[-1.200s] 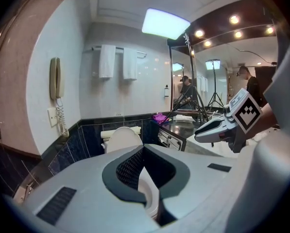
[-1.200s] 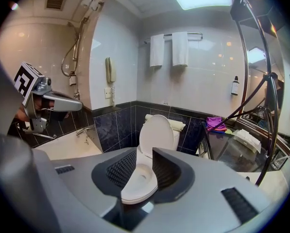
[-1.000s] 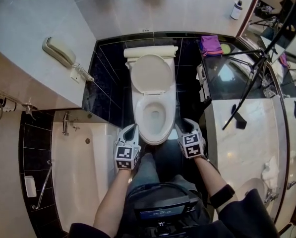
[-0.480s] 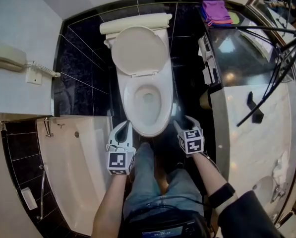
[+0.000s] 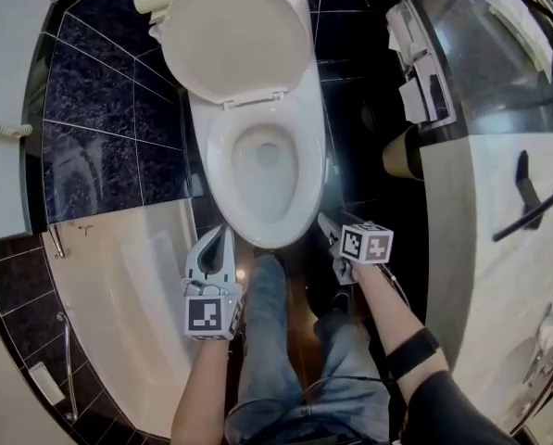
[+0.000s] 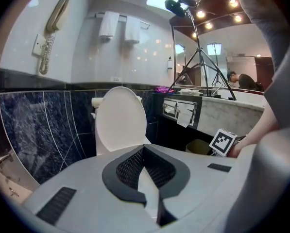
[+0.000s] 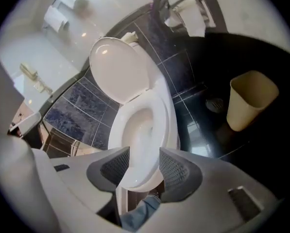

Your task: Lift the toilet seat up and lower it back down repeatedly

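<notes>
Bathtub (image 5: 137,286): lay left of the left tongs (image 5: 223,234). Left tongs: pressed together, empty, near the bowl's front. Toilet seat (image 5: 308,170): lay down on the bowl, ahead of and between both tongs; lid (image 5: 237,35) stood raised behind. Right tongs (image 5: 327,222): had just been opening, stood spread, pinching nothing. Bin (image 5: 401,156): stood to their right.

Left tool (image 5: 224,233) closed; right tool (image 5: 325,221) empty, jaws having just been opening wide

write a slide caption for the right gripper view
Right tool, jaws just opened and empty, aims at the front rim of the toilet; lid raised, beige bin on the dark floor.
</notes>
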A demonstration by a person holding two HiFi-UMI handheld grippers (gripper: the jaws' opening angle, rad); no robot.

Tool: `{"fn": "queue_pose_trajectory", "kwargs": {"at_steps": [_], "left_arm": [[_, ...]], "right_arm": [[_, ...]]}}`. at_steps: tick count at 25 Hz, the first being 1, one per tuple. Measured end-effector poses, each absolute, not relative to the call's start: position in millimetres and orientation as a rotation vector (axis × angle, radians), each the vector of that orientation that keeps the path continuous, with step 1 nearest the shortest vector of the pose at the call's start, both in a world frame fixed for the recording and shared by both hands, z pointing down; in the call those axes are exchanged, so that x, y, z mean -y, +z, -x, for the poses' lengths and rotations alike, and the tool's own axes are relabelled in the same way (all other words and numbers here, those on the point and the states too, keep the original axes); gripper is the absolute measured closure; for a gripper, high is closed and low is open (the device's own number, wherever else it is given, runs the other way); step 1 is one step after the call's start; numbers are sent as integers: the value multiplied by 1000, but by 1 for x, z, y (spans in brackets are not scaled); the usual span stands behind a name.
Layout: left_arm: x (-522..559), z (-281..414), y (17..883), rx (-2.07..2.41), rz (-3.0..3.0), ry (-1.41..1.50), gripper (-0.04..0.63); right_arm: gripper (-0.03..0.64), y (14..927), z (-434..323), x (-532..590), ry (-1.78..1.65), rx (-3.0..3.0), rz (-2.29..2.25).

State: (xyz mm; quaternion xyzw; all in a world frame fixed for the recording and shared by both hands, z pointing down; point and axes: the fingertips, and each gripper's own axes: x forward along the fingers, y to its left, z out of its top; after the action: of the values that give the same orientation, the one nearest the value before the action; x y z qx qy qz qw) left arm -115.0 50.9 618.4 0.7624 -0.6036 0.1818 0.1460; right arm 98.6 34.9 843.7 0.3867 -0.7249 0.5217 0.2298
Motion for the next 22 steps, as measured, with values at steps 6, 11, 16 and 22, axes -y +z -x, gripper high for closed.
{"fn": "queue_pose_trajectory", "kwargs": {"at_steps": [6, 11, 16, 22], "left_arm": [[-57, 122, 668, 1721, -2212, 579, 603], [-43, 122, 675, 1715, -2165, 543, 603], [-45, 132, 688, 1714, -2122, 538, 603], [-53, 134, 705, 1688, -2094, 541, 603]], "right_arm": [[405, 899, -89, -31, 1803, 1969, -1084], [405, 939, -81, -33, 1898, 1894, -1093], [462, 947, -68, -28, 1920, 1874, -1110], [473, 949, -67, -29, 1944, 1851, -1110]]}}
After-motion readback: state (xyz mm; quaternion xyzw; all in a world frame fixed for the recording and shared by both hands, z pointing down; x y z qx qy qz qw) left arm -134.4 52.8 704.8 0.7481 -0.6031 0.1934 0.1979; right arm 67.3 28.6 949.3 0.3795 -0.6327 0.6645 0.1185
